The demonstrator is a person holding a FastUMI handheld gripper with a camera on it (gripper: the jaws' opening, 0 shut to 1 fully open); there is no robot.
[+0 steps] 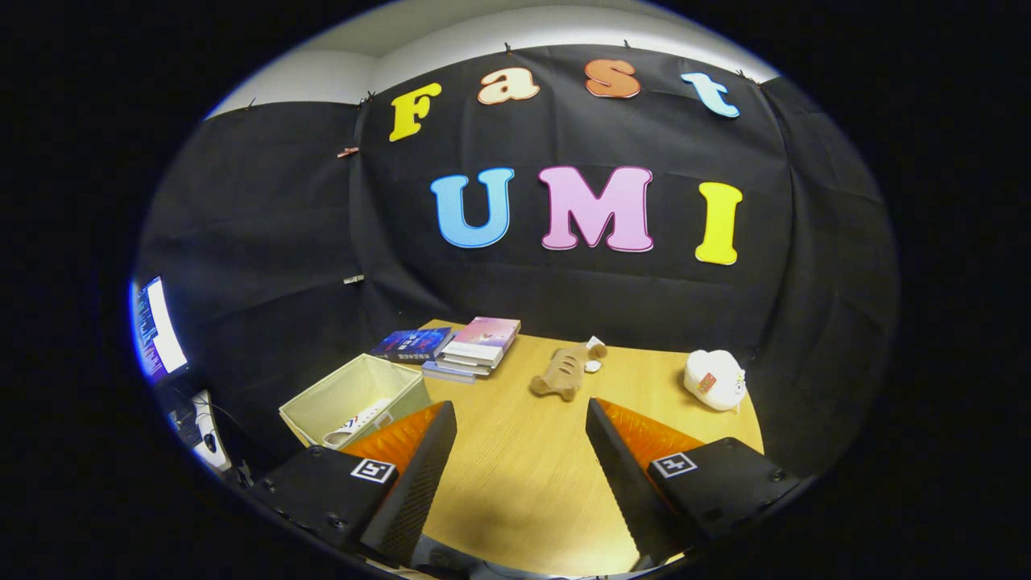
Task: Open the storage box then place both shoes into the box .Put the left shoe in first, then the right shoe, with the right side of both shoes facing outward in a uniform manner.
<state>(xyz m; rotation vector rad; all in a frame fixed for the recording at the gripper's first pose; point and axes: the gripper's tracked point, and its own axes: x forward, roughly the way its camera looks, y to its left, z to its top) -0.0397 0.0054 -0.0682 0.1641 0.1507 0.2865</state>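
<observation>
The gripper (521, 419) stands wide open above the worktop (515, 475), nothing between its fingers. Just left of the left finger sits the storage box (354, 399), open-topped, at the worktop's near left corner; a shoe (354, 424) lies inside against its near wall. Beyond the box, at the far left, rests a stack of books (475, 348) beside a dark book (412, 345). A brown plush toy (564, 370) lies ahead of the fingers. A white plush toy (714, 379) sits far right. A monitor (157, 329) stands off the worktop, left.
</observation>
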